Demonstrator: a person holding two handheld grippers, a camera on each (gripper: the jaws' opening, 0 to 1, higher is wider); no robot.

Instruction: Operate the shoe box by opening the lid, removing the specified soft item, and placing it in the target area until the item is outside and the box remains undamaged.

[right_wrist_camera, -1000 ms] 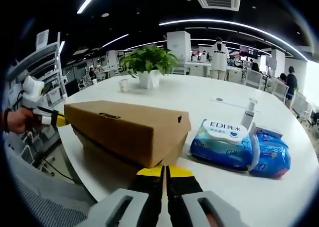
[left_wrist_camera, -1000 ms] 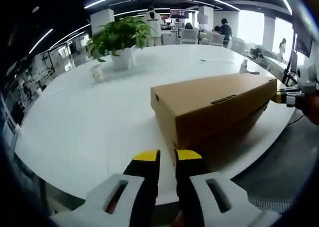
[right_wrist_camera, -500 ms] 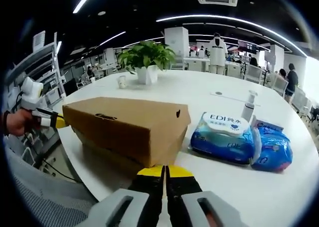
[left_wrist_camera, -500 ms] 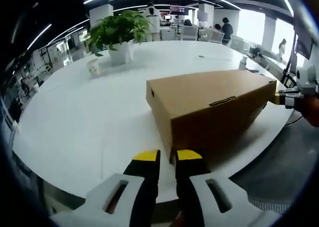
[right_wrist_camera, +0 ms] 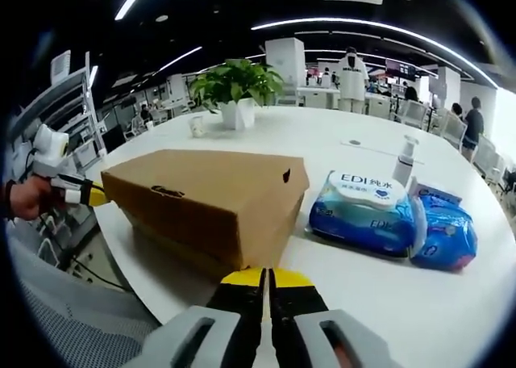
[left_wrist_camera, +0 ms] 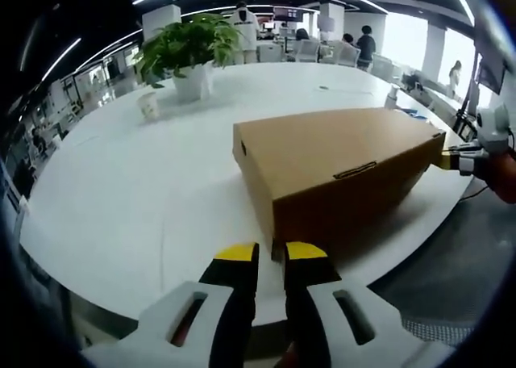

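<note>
A brown cardboard shoe box (left_wrist_camera: 339, 166) lies on the white round table (left_wrist_camera: 121, 198) with its lid down. In the left gripper view it sits just beyond my left gripper (left_wrist_camera: 272, 253), whose yellow tips stand a narrow gap apart with nothing between them, close to the box's near end. My right gripper (right_wrist_camera: 266, 278) is shut and empty, right in front of the opposite end of the box (right_wrist_camera: 210, 202). Each gripper also appears at the far end of the box from the other camera: the right gripper (left_wrist_camera: 451, 160) and the left gripper (right_wrist_camera: 85, 194), held by a hand.
Two blue wet-wipe packs (right_wrist_camera: 367, 223) (right_wrist_camera: 443, 243) and a pump bottle (right_wrist_camera: 403, 170) lie right of the box. A potted plant (left_wrist_camera: 185, 53) and a paper cup (left_wrist_camera: 147, 106) stand further back. The table edge runs just below the box. People stand at desks behind.
Both views have risen and tilted slightly, so more of the box top is seen. The box and both grippers keep their places at its ends.
</note>
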